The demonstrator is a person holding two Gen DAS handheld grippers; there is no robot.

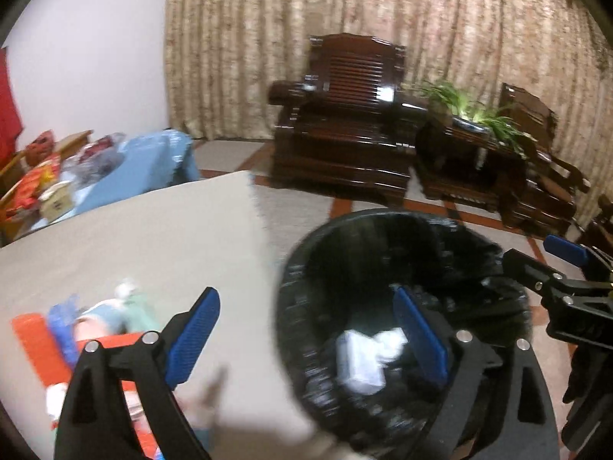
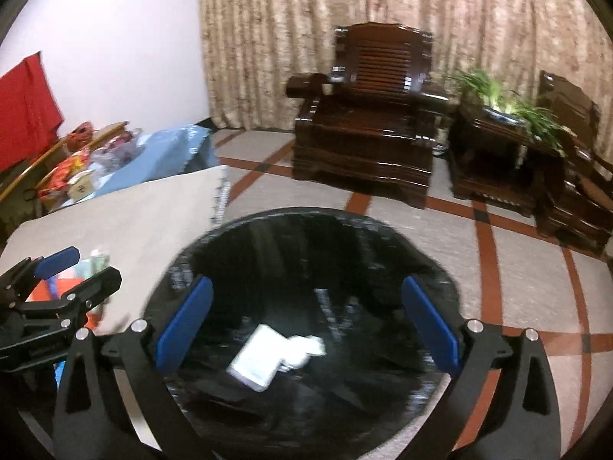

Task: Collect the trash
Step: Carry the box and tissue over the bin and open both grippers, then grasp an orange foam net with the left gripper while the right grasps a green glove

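1. Where the beige-covered table (image 1: 145,230) ends, a patterned floor (image 2: 517,268) of pale tiles crossed by red-brown bands begins, and a bin lined with a black bag (image 2: 306,237) stands just beside the table's edge.
2. Behind it, a dark carved wooden armchair (image 2: 367,130) sits before a long beige curtain (image 2: 306,19), with a green plant (image 2: 509,99) on the dark side table next to it (a second wooden chair is partly visible at the far right).
3. At the far left, a blue-covered surface (image 1: 153,157) carries packets and bags, too blurred to name.
4. On the beige table lies a blurred heap of coloured trash (image 1: 76,329), including something orange-red and blue.
5. Inside the bin lies a white box with crumpled white paper (image 2: 268,356), touching each other.
6. The right gripper (image 2: 306,326) points down over the bin mouth, blue pads spread wide, nothing between them.
7. The left gripper (image 1: 306,341) straddles the table edge and bin rim, likewise spread wide and empty.
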